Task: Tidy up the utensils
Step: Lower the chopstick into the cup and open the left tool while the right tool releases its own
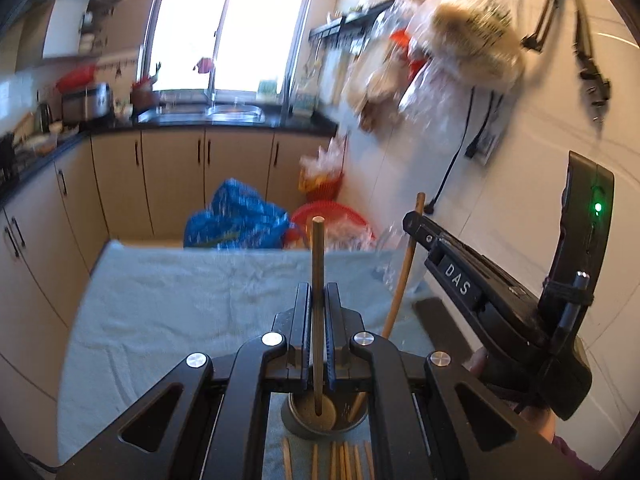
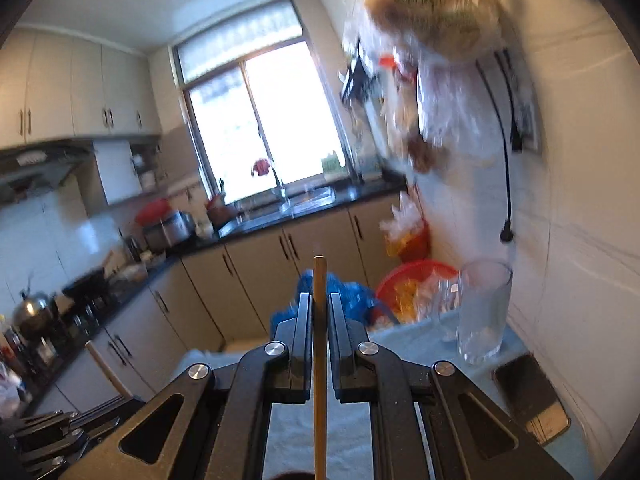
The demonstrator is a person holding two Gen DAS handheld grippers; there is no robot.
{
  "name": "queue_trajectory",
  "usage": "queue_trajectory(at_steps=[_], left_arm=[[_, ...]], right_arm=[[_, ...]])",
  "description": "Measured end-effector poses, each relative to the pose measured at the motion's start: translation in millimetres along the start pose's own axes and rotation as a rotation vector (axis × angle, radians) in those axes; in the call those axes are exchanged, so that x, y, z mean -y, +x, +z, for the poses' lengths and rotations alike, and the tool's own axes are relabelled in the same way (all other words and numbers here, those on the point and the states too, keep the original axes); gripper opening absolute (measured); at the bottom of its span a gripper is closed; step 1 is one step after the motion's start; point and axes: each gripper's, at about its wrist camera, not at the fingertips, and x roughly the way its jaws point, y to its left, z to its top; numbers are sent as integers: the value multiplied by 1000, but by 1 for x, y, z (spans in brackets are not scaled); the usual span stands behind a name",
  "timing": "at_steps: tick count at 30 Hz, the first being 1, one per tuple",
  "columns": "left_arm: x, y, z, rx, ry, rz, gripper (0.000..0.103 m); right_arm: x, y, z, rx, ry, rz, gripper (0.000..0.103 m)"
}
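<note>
**Both grippers pinching one chopstick each above the holder**

Nearest to us, in the left wrist view, a row of loose chopsticks (image 1: 344,462) lies on the light blue towel (image 1: 168,312) at the near table edge. Just beyond them stands the dark round holder (image 1: 320,416), with a chopstick already leaning inside on its right.

We note the left gripper (image 1: 319,300) with its jaws pressed on a brown chopstick (image 1: 318,248), held upright; its lower end reaches down over the holder's mouth. Whether it touches the bottom we cannot tell.

To the right, the right gripper (image 1: 416,224) clamps a second chopstick (image 1: 404,276) near its upper end, slanting down towards the holder. In the right wrist view the same gripper (image 2: 320,312) has its jaws pinching that stick (image 2: 320,360).

Farther right on the towel: a clear glass (image 2: 482,312) and a dark phone-like slab (image 2: 528,396). Beyond the table, a blue bag (image 1: 236,220), a red basin (image 1: 332,216), then cabinets and the window (image 1: 228,24).
</note>
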Motion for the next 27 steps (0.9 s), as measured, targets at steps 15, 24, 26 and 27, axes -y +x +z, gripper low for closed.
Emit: queue_trajectory(at_steps=[15, 24, 26, 27], left_arm=[[-15, -44, -16, 29, -38, 32, 34], [-14, -128, -32, 110, -56, 38, 43], [-13, -147, -42, 126, -51, 40, 46], [-12, -155, -48, 131, -48, 40, 50]], right_arm=[[33, 7, -18, -168, 105, -3, 34], [11, -80, 5, -100, 42, 25, 49], [7, -104, 8, -92, 11, 27, 54], [6, -116, 8, -90, -4, 27, 56]])
